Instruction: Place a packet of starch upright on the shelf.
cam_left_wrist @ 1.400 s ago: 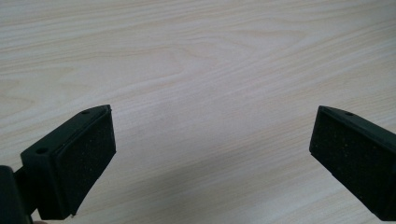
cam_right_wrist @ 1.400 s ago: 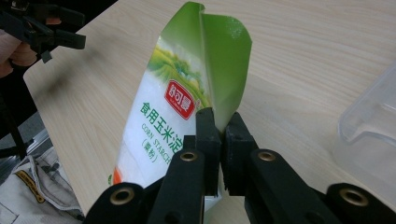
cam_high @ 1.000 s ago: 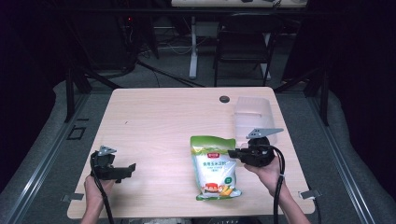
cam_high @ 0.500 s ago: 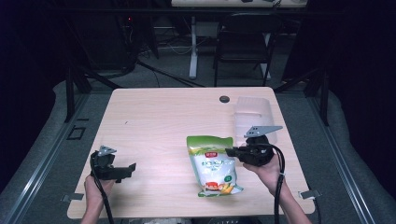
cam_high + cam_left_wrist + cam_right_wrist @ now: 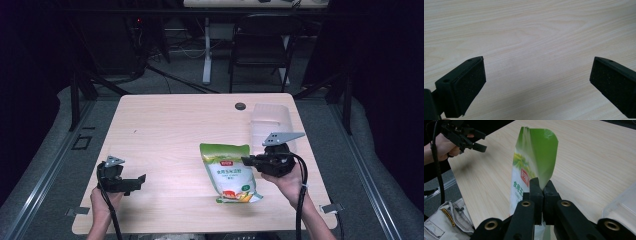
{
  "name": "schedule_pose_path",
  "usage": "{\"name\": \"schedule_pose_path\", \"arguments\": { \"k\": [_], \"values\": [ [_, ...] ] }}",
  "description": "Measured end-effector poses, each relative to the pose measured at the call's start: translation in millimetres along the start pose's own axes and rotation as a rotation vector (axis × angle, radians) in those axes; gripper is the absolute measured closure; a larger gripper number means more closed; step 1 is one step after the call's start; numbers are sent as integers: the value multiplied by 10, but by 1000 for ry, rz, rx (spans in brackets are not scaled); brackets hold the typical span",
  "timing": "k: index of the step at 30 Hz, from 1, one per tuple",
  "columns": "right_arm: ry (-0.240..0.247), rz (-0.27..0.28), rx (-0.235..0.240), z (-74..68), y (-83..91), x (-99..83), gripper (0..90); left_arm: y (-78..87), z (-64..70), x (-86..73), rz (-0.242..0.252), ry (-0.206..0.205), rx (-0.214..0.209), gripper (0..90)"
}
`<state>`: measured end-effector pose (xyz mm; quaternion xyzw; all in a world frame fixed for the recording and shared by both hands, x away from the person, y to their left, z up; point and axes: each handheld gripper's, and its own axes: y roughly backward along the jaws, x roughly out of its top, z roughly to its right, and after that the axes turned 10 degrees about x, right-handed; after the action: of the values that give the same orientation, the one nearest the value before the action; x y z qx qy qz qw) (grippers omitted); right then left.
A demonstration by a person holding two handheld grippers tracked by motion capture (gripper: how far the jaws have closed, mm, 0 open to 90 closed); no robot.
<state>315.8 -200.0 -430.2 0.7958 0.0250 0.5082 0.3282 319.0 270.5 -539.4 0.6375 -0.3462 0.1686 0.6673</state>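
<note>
A green and white food pouch (image 5: 230, 171) with a red label hangs at the front right of the wooden table (image 5: 175, 130). My right gripper (image 5: 248, 161) is shut on the pouch's right edge. In the right gripper view the jaws pinch the pouch (image 5: 531, 167), which stands up on edge above the tabletop. My left gripper (image 5: 140, 180) hovers near the front left corner, open, with nothing between its pads (image 5: 471, 85), and bare wood shows below it. That left gripper (image 5: 477, 141) also appears far off in the right gripper view.
A clear plastic container (image 5: 272, 125) stands at the right edge of the table, just behind my right hand. A round black cable port (image 5: 240, 106) sits near the far edge. A chair (image 5: 260, 45) and desk legs stand beyond the table.
The pouch has shifted slightly left and toward the far edge with my right gripper, and its top edge has lifted. My left gripper has stayed in place.
</note>
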Motion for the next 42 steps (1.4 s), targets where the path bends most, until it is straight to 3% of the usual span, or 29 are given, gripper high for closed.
{"name": "schedule_pose_path", "arguments": {
  "k": [13,27,42],
  "values": [
    [38,-4,10,-54,-1,102,889,-10,-10,3,4,2,-4,4],
    [80,-12,-11,-46,45,293,892,-18,-22,7,6,4,-8,4],
    [96,47,-25,-4,244,593,892,-27,-22,10,13,6,-12,3]
  ]
}}
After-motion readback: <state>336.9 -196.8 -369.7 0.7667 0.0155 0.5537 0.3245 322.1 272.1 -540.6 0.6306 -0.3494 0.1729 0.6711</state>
